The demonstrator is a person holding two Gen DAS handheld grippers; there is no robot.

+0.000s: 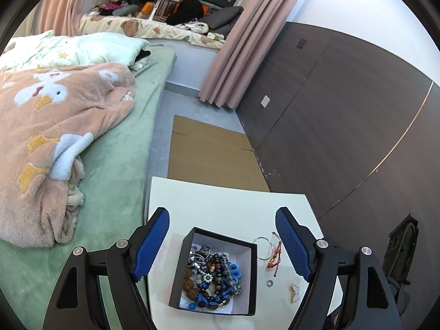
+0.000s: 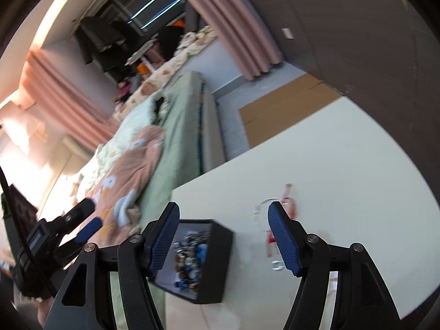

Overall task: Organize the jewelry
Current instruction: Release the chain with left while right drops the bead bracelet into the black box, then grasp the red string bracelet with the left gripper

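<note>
Bedside white table (image 1: 220, 200): black box (image 1: 214, 271) heaped with beaded bracelets (image 1: 213, 277), silver ring (image 1: 264, 248) and red cord (image 1: 275, 255) loose just right of it; left gripper (image 1: 222, 243) and right gripper (image 2: 221, 240) both spread, empty.

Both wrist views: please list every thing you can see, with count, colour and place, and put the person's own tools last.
box: one, black outside, white inside, on the white table
beaded jewelry: a tangled heap, blue, brown, silver, inside the box
silver hoop: one, on the table right of the box
red cord bracelet: one, beside the hoop
small ring: one, silver, nearer the camera
butterfly piece: one, pale, near the right pad
table: one, white
bed: green sheet, peach blanket
cardboard: flat, brown, on the floor
left gripper: open, around the box
right gripper: open, empty
</note>
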